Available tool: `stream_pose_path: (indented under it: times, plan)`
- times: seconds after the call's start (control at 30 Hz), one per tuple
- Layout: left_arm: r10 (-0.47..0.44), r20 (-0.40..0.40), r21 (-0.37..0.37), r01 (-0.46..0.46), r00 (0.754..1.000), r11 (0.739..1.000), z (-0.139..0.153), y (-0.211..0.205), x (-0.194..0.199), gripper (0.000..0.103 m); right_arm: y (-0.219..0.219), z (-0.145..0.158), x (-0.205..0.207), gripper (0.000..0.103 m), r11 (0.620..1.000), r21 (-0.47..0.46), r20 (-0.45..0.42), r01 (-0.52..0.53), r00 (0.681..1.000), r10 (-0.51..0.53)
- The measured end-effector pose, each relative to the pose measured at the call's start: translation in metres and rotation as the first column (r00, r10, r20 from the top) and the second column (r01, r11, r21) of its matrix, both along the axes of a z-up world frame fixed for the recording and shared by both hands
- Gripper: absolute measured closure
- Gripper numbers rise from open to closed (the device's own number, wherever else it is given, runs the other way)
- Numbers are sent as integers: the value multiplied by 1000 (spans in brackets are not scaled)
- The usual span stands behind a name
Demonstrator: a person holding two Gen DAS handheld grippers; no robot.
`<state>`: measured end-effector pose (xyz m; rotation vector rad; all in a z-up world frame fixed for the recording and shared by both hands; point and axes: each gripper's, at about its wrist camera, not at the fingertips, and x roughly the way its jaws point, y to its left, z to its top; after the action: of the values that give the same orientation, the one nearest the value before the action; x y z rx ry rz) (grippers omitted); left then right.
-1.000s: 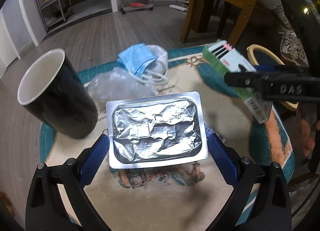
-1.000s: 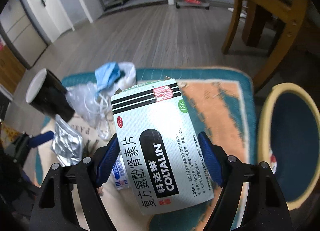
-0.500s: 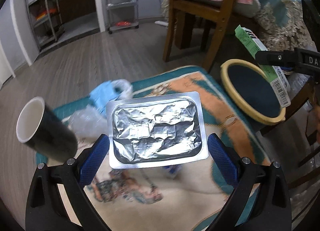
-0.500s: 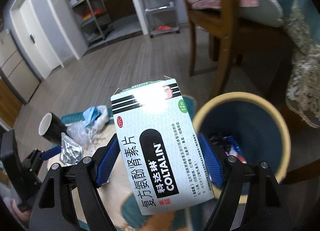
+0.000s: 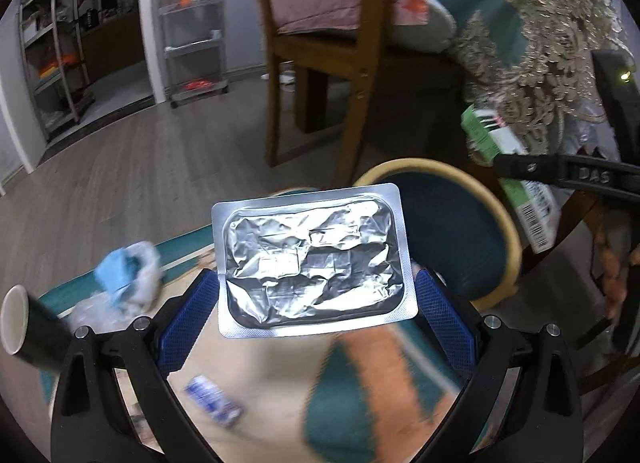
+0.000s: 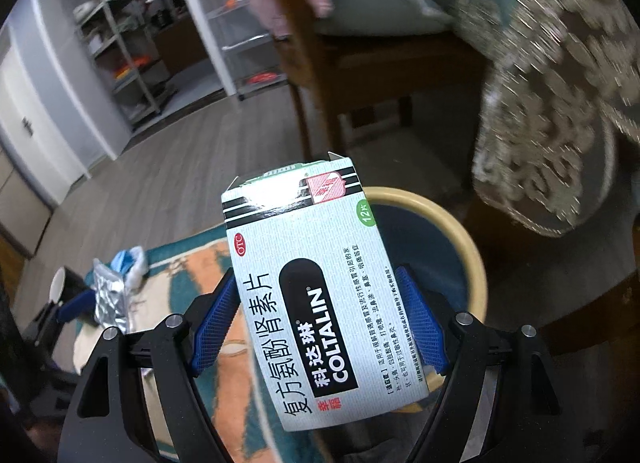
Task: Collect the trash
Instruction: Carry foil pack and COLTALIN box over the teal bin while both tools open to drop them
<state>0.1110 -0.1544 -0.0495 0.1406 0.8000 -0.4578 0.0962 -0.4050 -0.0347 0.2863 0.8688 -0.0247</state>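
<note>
My left gripper (image 5: 316, 303) is shut on a silver foil blister pack (image 5: 312, 259), held flat between its blue pads above the mat. My right gripper (image 6: 320, 315) is shut on a white and green medicine box (image 6: 320, 279) printed COLTALIN. That box (image 5: 516, 167) and the right gripper's black finger show at the right of the left wrist view. A dark blue bin with a cream rim (image 5: 496, 203) stands just beyond the blister pack; in the right wrist view the bin (image 6: 460, 239) lies right behind the box. The blister pack (image 6: 108, 299) shows small at the left there.
On the patterned mat (image 5: 280, 395) lie a blue face mask on clear plastic (image 5: 120, 271), a black cup with white inside (image 5: 24, 327) and a small blue wrapper (image 5: 214, 407). A wooden chair (image 5: 356, 63), a draped tablecloth (image 5: 540, 63) and wire shelves (image 5: 192, 23) stand behind.
Both grippers have lifted off the mat and swung right toward the bin with their loads. The mask and cup have slid to the left edge, and the bin now sits behind both items.
</note>
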Motion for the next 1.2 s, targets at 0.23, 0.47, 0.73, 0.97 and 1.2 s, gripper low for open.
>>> stream_pose_path:
  times: [0.23, 0.47, 0.73, 0.97, 1.2]
  plan:
    - [-72, -14, 27, 72, 997, 997, -18, -61, 7, 6, -39, -25, -1, 24, 995, 53, -62, 86, 995, -82]
    - [-138, -1, 71, 137, 990, 988, -37, -105, 17, 6, -51, -39, 9, 24, 992, 64, -90, 109, 991, -103]
    - [-198, 11, 107, 195, 980, 975, -51, -126, 20, 6, -57, -54, 17, 23, 987, 99, -117, 130, 986, -119]
    - [-185, -16, 119, 186, 983, 975, -58, -127, 26, 6, -56, -50, 18, 18, 987, 103, -107, 125, 988, -114]
    - [-167, -7, 104, 167, 986, 981, -52, -120, 25, 6, -56, -46, 19, 16, 987, 104, -92, 123, 989, -113]
